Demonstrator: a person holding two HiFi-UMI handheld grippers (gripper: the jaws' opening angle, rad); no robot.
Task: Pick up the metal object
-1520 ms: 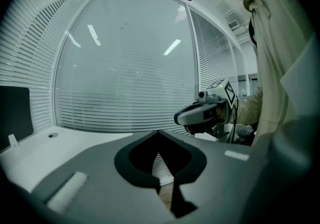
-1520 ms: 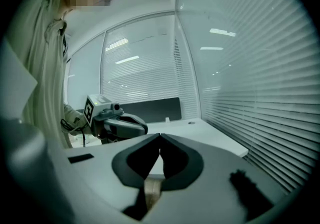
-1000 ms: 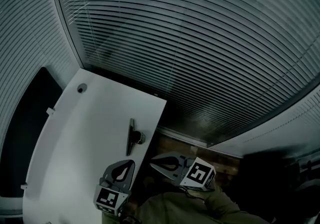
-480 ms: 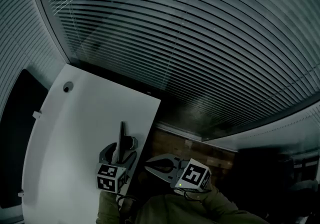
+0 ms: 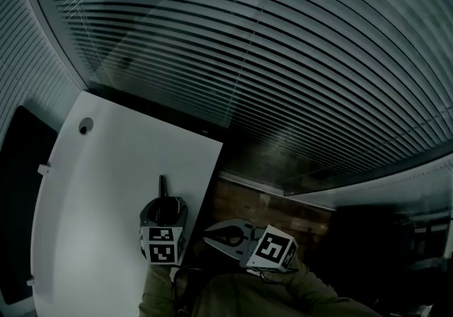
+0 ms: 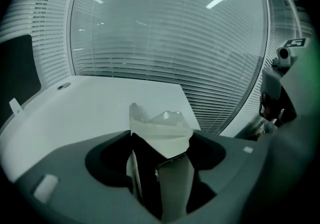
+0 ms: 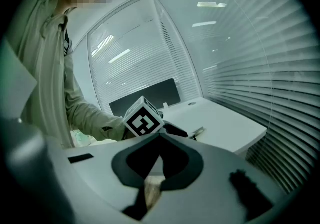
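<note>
The metal object [image 5: 162, 185], a dark slim bar, lies on the white table [image 5: 106, 181] near its right edge; only its far end shows past my left gripper [image 5: 163, 204]. That gripper sits over the bar. Its jaws are opening, and the bar's pale end [image 6: 161, 124] shows between and beyond them. The pads do not visibly press on it. In the right gripper view the bar's tip [image 7: 198, 131] pokes out past the left gripper's marker cube [image 7: 143, 117]. My right gripper [image 5: 210, 235] hovers off the table's right edge, shut, with nothing in it [image 7: 151, 180].
A round hole [image 5: 85, 126] is in the table's far left corner, and a small white clip [image 5: 44, 169] is on its left edge. A dark panel [image 5: 18, 167] stands left of the table. Slatted blinds [image 5: 283, 61] fill the far side, with brown floor [image 5: 283, 209] below.
My left gripper has moved forward onto the bar, and its jaws have gone from shut to spread around it. The right gripper has stayed beside the table edge.
</note>
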